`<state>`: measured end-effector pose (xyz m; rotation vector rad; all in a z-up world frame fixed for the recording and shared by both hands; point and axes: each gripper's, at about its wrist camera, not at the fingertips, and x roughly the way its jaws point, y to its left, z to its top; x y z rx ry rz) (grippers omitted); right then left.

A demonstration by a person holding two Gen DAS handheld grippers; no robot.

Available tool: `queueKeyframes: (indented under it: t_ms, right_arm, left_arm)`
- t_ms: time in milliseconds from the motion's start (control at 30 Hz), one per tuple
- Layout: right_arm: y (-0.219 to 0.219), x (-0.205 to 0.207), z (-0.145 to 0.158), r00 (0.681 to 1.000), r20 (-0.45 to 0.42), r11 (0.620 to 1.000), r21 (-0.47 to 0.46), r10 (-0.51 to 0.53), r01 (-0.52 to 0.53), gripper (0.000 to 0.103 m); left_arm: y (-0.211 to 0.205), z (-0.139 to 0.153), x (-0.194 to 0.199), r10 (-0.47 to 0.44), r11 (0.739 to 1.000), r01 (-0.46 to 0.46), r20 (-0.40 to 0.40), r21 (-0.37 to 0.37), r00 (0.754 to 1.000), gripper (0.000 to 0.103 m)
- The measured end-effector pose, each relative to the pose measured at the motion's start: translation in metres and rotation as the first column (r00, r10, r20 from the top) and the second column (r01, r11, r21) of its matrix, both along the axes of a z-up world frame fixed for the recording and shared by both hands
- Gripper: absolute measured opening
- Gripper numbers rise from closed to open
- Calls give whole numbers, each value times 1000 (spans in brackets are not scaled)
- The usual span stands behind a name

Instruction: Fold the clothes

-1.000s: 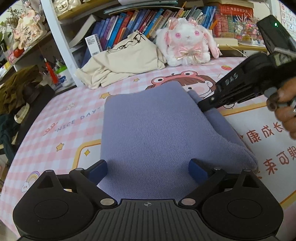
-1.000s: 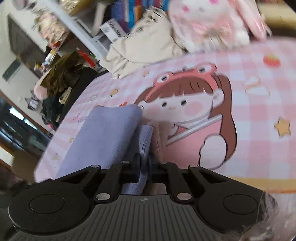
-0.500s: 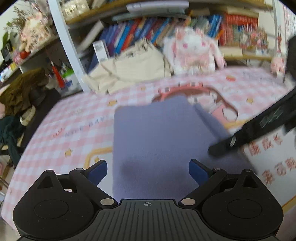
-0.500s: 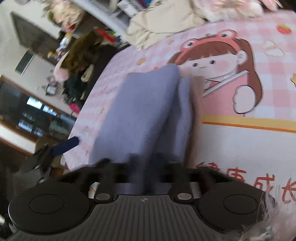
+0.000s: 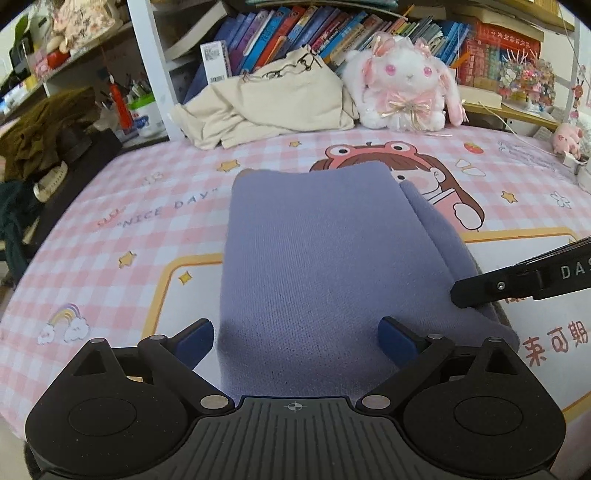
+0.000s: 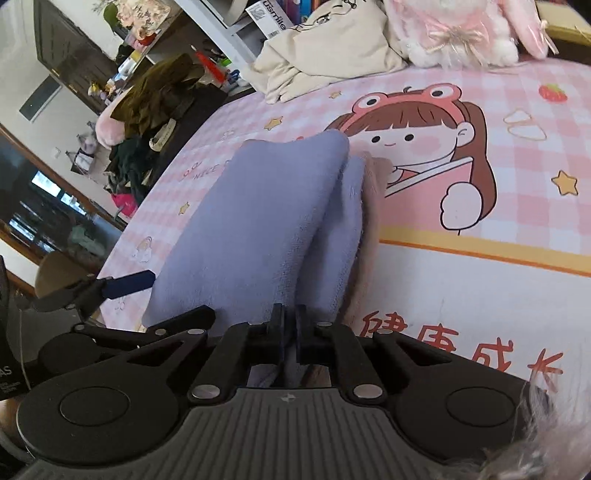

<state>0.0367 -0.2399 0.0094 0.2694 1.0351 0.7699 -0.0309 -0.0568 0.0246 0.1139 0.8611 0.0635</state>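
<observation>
Knit lavender garment [image 5: 325, 258], folded rectangular: right gripper [image 6: 290, 325] apparently pinches its edge, left gripper [image 5: 295, 336] released.

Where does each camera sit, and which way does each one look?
Left wrist: on the left tool, open over the near edge of the purple garment, facing the bookshelf; the right tool enters from the right.
Right wrist: on the right tool, shut on the garment's right edge, looking along it; the left tool's finger shows.
Shared: garment, cream bag, plush rabbit.
</observation>
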Motion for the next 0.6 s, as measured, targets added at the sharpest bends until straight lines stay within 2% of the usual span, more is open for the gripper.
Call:
queueKeyframes:
  t_ms: [167,200,233,267,300,433,500,600]
  right_arm:
    - [-5,0,2,1000,0,1000,7,-25,25,11]
    - [-6,0,4,999,0,999,9,-37,36,26]
    - [-8,0,6,999,2,999,14,-48,48,35]
    - [-10,-1,8,998,6,998,20,-59,59,57]
    - [-12,-2,10,997,12,997,18,-72,72,69]
    - [-17,-1,9,993,-10,993,2,-115,115,74]
    - [-19,1,4,989,-48,990,-3,-138,138,75]
    - [-21,1,-2,981,-86,985,-10,-173,173,75]
  left_arm:
    - [14,8,-1,52,997,-51,17,-53,998,97]
    - [16,9,-1,63,996,-61,20,-64,998,97]
    - [19,11,-1,73,995,-71,23,-75,997,97]
    - [22,12,-1,84,993,-82,25,-86,996,97]
    - [25,14,-1,95,991,-92,28,-97,995,97]
    - [36,20,-1,137,981,-131,38,-141,990,98]
    - [48,16,0,176,964,-168,24,-205,984,97]
    - [69,6,5,219,925,-212,-14,-314,976,97]
